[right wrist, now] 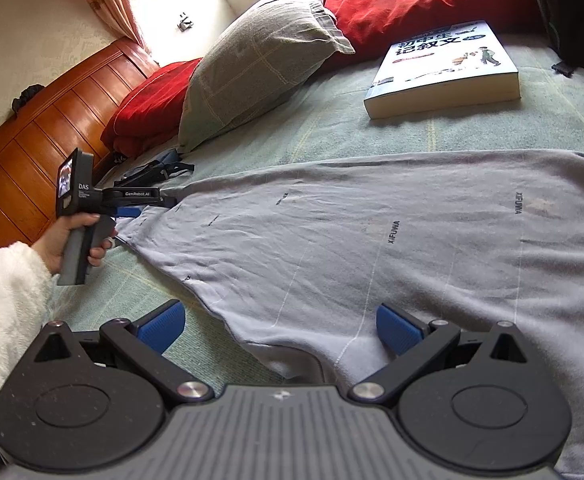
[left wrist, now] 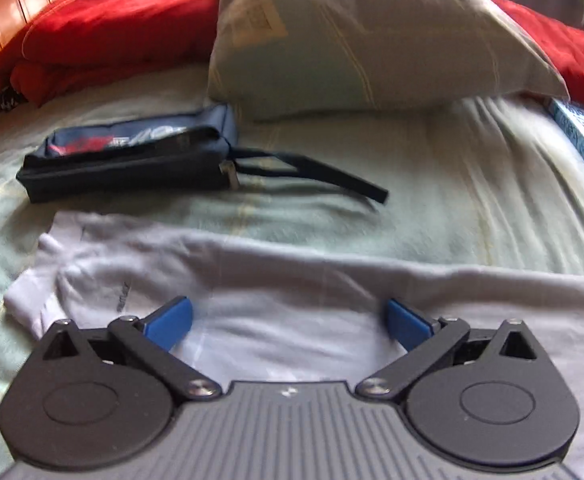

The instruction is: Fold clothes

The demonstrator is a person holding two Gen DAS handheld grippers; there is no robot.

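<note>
Green-sheeted bed [right wrist: 331,128] carries a grey shirt [right wrist: 391,240] spread flat near its front edge, both claws gaping over it, left claw [left wrist: 288,322] at one end, right claw [right wrist: 280,330] at its hem.

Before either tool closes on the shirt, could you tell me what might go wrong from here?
1. The left tool hangs open over bunched fabric of the grey shirt, so it may pinch several layers.
2. The right tool straddles the shirt's edge and could also catch the green bedsheet.
3. The navy pouch lies just beyond the shirt, and its strap could get in the way of a fold.
</note>
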